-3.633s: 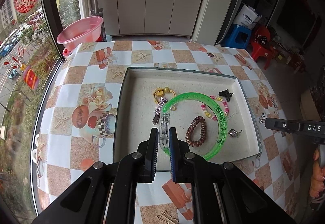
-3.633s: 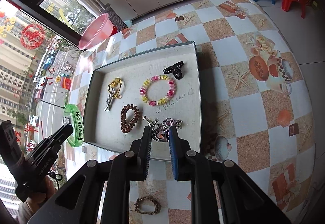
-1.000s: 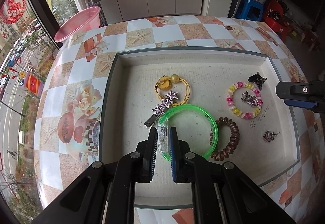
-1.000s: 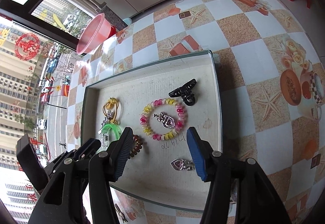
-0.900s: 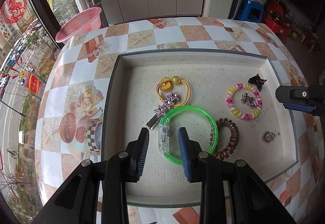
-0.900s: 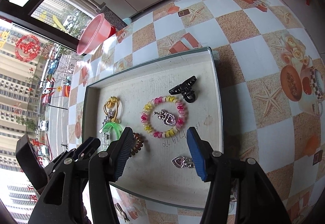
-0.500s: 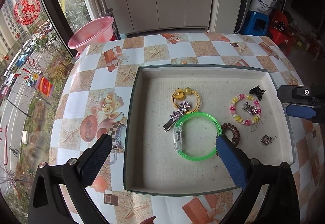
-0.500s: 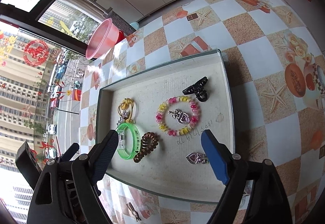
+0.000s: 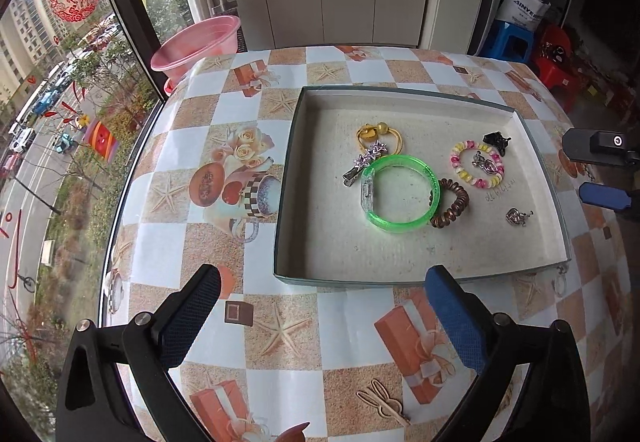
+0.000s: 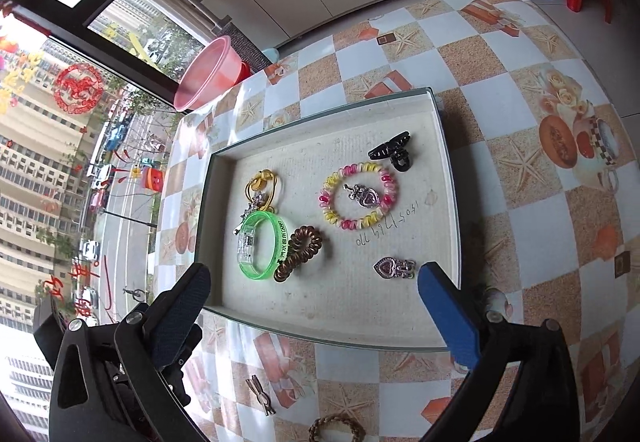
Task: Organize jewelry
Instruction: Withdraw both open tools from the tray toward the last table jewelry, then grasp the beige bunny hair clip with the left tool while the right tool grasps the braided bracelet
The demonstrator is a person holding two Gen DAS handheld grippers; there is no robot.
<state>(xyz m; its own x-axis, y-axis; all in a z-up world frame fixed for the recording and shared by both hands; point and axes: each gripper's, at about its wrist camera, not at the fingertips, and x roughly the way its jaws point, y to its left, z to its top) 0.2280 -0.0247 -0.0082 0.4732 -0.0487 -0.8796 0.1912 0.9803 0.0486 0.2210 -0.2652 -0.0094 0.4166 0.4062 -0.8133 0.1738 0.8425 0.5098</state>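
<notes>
A shallow grey tray (image 9: 288, 177) (image 10: 448, 177) holds jewelry: a green bangle (image 9: 400, 193) (image 10: 262, 244), a brown coil hair tie (image 9: 452, 203) (image 10: 300, 248), a yellow hair tie with a star clip (image 9: 378, 139) (image 10: 262, 187), a pink-yellow bead bracelet (image 9: 476, 169) (image 10: 360, 201) with a silver pendant inside, a black claw clip (image 9: 496, 141) (image 10: 394, 151) and a heart pendant (image 9: 518, 217) (image 10: 394, 268). My left gripper (image 9: 320, 310) is wide open and empty, in front of the tray. My right gripper (image 10: 312, 312) is wide open and empty over the tray's near edge.
On the checkered tablecloth outside the tray lie a gold rabbit-shaped clip (image 9: 380, 400) (image 10: 260, 396) and a braided brown ring (image 10: 336, 430). A pink basin (image 9: 196, 47) (image 10: 208, 75) stands beyond the table's far corner by the window. The right gripper shows at the left view's right edge (image 9: 600, 161).
My left gripper let go of the green bangle in the tray, opened wide and pulled back. My right gripper set the heart pendant down, opened and drew back.
</notes>
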